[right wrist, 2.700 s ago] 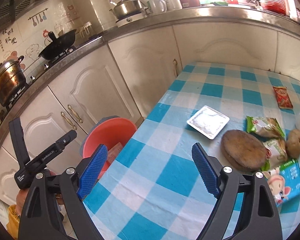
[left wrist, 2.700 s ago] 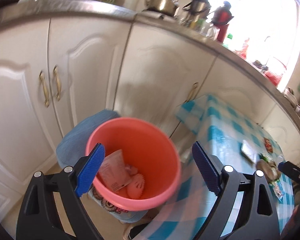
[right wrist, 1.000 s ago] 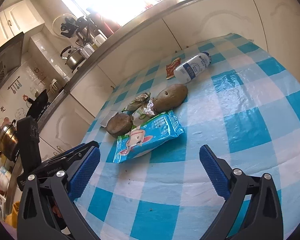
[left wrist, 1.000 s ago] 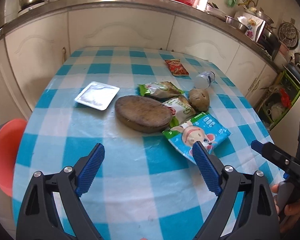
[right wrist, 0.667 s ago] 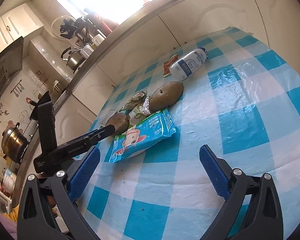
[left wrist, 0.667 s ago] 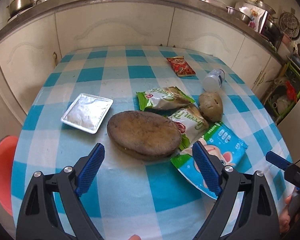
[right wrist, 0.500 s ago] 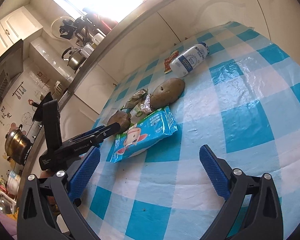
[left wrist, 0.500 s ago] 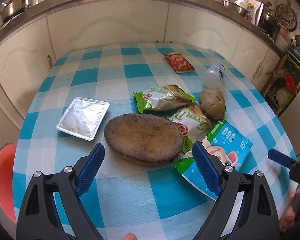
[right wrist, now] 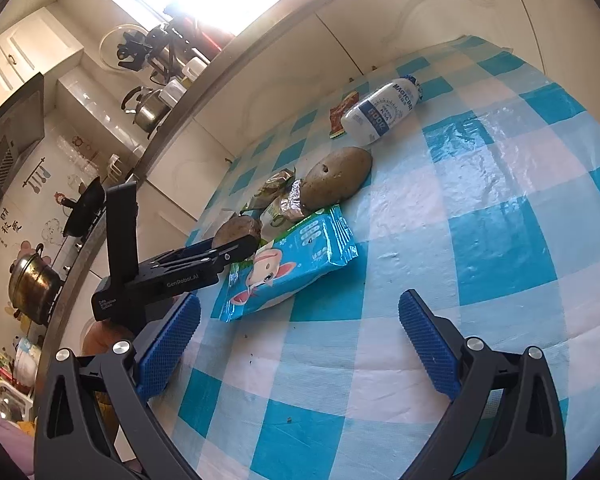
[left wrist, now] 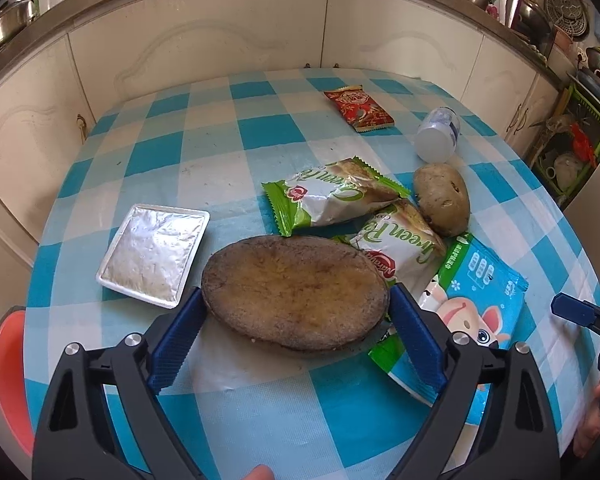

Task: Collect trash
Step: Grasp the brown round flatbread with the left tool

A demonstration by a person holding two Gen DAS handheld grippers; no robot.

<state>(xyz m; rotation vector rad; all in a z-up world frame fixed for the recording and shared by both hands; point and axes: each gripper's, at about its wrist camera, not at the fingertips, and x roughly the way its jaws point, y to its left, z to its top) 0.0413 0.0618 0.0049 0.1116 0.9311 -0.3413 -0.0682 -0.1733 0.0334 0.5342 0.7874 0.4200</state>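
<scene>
Brown, flat round crusty disc on the blue-checked table, now bracketed by my left gripper: half a second ago it lay ahead of the jaws; they now sit wide apart, flanking it, not yet clamped. Right gripper, jaws apart, hovers empty over bare cloth. Judged next: close, carry to red bucket

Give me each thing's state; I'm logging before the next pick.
Left gripper: open, fingers flanking the flatbread.
Right gripper: open, empty.
Flatbread: flat on the table.
Bottle: on its side.
Green wrappers: crumpled.
Foil tray: flat.
</scene>
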